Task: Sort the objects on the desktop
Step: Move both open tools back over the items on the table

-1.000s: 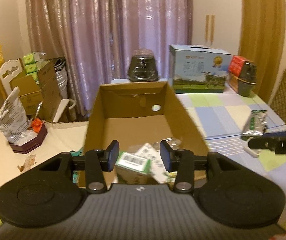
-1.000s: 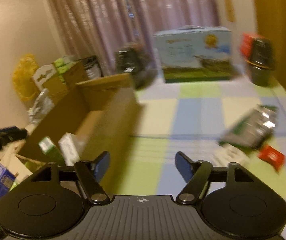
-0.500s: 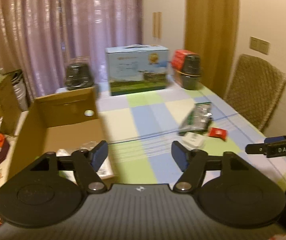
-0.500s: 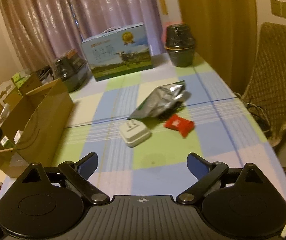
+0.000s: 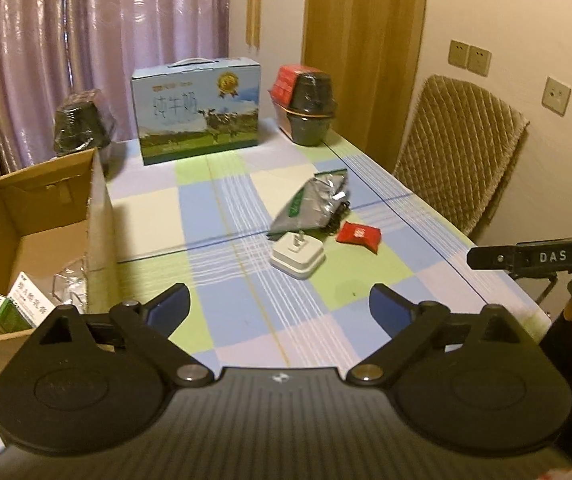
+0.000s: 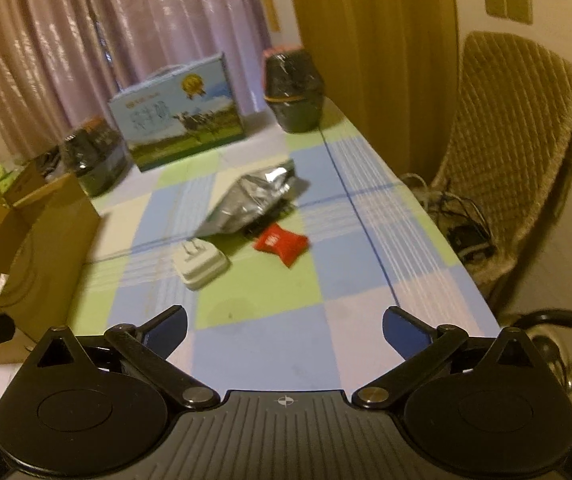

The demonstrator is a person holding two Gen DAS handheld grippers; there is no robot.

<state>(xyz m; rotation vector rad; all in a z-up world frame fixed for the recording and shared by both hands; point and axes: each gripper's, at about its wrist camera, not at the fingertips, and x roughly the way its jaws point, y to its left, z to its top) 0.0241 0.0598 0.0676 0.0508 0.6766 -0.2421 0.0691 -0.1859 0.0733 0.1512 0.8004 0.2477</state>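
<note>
Some small packs already sit in the box [image 5: 46,216], but the bag [image 5: 312,206], plug [image 5: 297,258] and red pack [image 5: 359,235] still wait, and both grippers, left [image 5: 279,307] and right [image 6: 285,325], have just been opening wide with nothing between them.

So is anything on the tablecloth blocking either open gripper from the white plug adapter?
Nothing visible does. Bare tablecloth lies between the left gripper and the white plug adapter, likewise ahead of the right gripper. The silver pouch and red packet lie beyond it.
</note>
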